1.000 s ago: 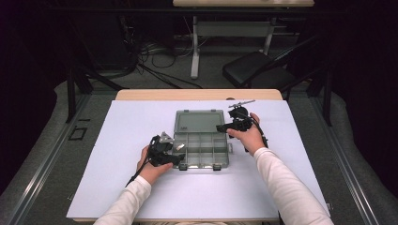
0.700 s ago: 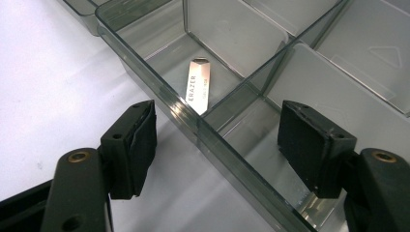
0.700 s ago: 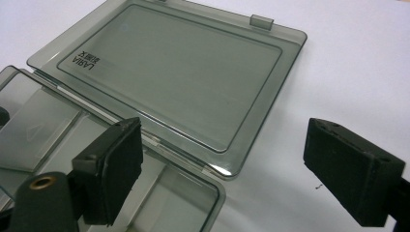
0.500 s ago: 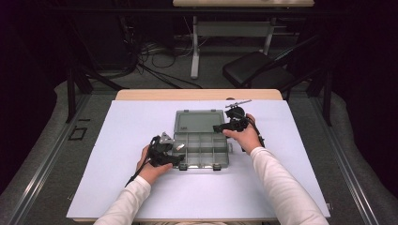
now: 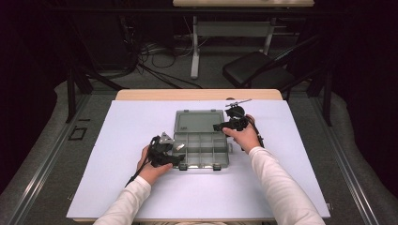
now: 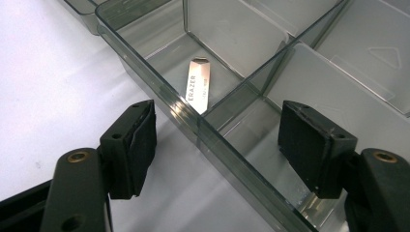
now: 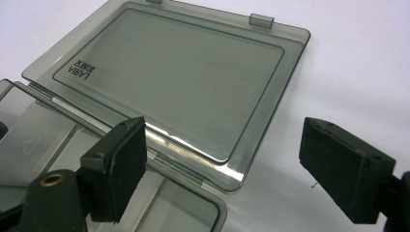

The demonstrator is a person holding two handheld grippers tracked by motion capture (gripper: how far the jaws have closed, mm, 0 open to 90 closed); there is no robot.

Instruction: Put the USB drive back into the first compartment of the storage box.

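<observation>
Left tool (image 5: pixel 174 158) of mine is wide open, with its jaws standing on either side of the left wall of the organizer box (image 5: pixel 202 149), one jaw outside over the white worktop (image 5: pixel 117 140) and one inside over a compartment. Just beyond this wall, a small metal blade (image 6: pixel 198 86) lies flat in a compartment at the left edge of the box. Further right, the lid (image 7: pixel 169 77) lies open and flat behind the box. My right tool (image 5: pixel 220 126) is also wide open, holding nothing, near the right corner of this lid.
</observation>
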